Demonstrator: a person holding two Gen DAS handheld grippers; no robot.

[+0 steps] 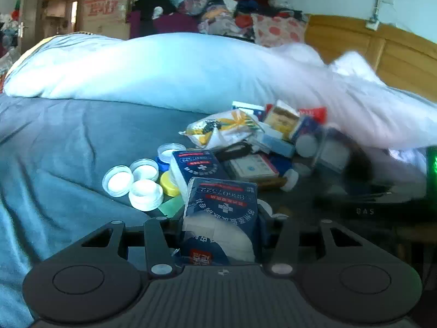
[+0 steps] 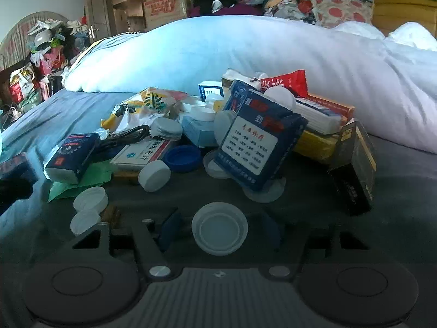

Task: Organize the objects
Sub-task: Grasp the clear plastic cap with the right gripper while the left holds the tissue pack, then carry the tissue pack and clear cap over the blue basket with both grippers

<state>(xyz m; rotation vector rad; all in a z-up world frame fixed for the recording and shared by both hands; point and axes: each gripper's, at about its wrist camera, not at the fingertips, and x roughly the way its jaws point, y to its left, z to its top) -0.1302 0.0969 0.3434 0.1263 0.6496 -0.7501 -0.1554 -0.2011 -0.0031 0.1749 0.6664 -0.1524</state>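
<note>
Left hand-held gripper (image 1: pixel 221 218) clenched on a navy tissue pack (image 1: pixel 221 213), soft and light, best pinched across its flat sides, above the bed (image 1: pixel 54 136). Right hand-held gripper (image 2: pixel 220 232), released, straddles a white lid (image 2: pixel 220 228): rigid, slippery, graspable at the rim.

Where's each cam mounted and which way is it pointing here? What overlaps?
Left wrist: on the left claw, facing across the bed toward the white duvet; claw shut on a navy tissue pack.
Right wrist: on the right claw, facing the clutter pile; open around a white lid.
Shared: the duvet, the leaf-print bag.
</note>
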